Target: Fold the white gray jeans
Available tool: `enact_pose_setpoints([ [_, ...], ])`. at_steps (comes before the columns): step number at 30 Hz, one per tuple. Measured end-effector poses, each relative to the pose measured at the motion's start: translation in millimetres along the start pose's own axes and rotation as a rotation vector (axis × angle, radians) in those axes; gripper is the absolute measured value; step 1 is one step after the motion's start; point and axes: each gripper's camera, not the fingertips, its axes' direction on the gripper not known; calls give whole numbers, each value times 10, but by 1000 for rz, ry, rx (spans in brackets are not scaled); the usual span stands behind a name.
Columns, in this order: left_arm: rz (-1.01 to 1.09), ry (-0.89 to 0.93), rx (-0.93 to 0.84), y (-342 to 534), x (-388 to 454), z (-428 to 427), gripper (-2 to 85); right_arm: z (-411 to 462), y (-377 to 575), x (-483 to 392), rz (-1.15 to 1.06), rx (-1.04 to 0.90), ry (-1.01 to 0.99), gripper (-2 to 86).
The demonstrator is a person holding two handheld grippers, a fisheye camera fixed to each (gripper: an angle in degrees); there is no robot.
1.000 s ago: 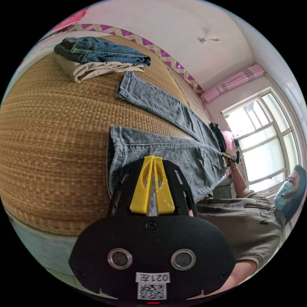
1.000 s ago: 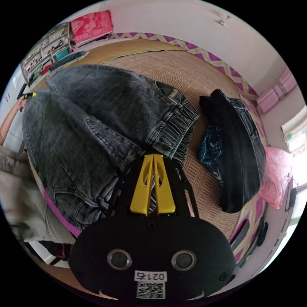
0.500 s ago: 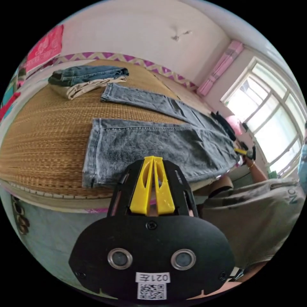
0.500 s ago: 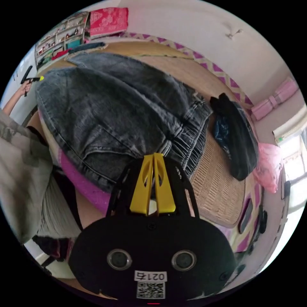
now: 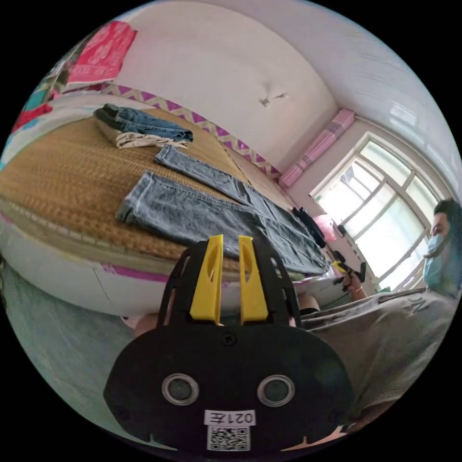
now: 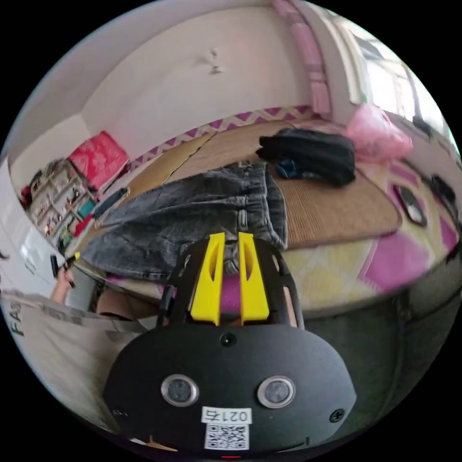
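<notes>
A woven straw-matted bed [image 5: 57, 183] near a bright window [image 5: 385, 211] carries the grey-white denim jeans [image 5: 211, 216], lying flat, legs running lengthwise away from the window, waistband toward it. Both the left claw [image 5: 230, 274] and the right claw [image 6: 230, 276] are spread, empty.

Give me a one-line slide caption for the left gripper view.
Open left gripper held off the bed edge, gray washed jeans spread flat on the woven straw mat.

— What sort of place am I working in?

— A bedroom in a home, I'd say. At left in my left gripper view a wide bed [image 5: 57, 178] carries a woven straw mat, with folded clothes [image 5: 139, 130] stacked near the upper left. A big window [image 5: 385, 207] with pink curtains [image 5: 317, 147] sits at right.

— Anything else?

— Cluttered shelves [image 6: 57, 197] at left of my right gripper view.
</notes>
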Motion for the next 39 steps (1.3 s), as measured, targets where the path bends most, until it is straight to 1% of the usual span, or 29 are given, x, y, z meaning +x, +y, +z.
enact_pose_setpoints([
  [1,-60,11,15,129,-7,-89,93,-28,138,233,92,-18,-34,88],
  [2,-86,14,28,192,-9,-135,103,-30,208,349,136,-25,-50,94],
  [4,-178,-14,78,417,-31,-303,112,12,461,794,294,-50,-136,108],
  [6,-253,-29,115,546,-116,-397,115,54,620,1082,393,-43,-193,110],
  [7,-300,-7,130,614,-209,-422,116,93,700,1240,441,-36,-231,110],
  [9,-369,6,135,691,-384,-423,121,147,770,1410,479,-26,-286,107],
  [13,-450,-25,129,780,-771,-378,123,264,804,1655,502,-21,-353,105],
  [16,-471,-3,120,796,-982,-290,121,311,817,1810,509,-27,-368,106],
  [20,-483,-27,118,802,-1172,-267,111,325,890,1988,521,-37,-386,109],
  [26,-586,-45,-4,812,-1505,-94,96,361,1134,2248,547,-36,-415,108],
  [29,-610,-92,-53,840,-1607,66,74,420,1245,2320,557,-37,-417,106],
  [32,-622,-148,-87,915,-1723,253,30,517,1316,2324,550,-42,-402,98],
  [34,-636,-141,-89,1056,-1820,320,2,611,1397,2331,563,-50,-380,68],
  [36,-615,-134,-94,1173,-1843,335,-5,609,1479,2373,584,-43,-402,51],
  [39,-581,-77,-68,1382,-1854,287,-9,535,1549,2376,564,-42,-433,37],
])
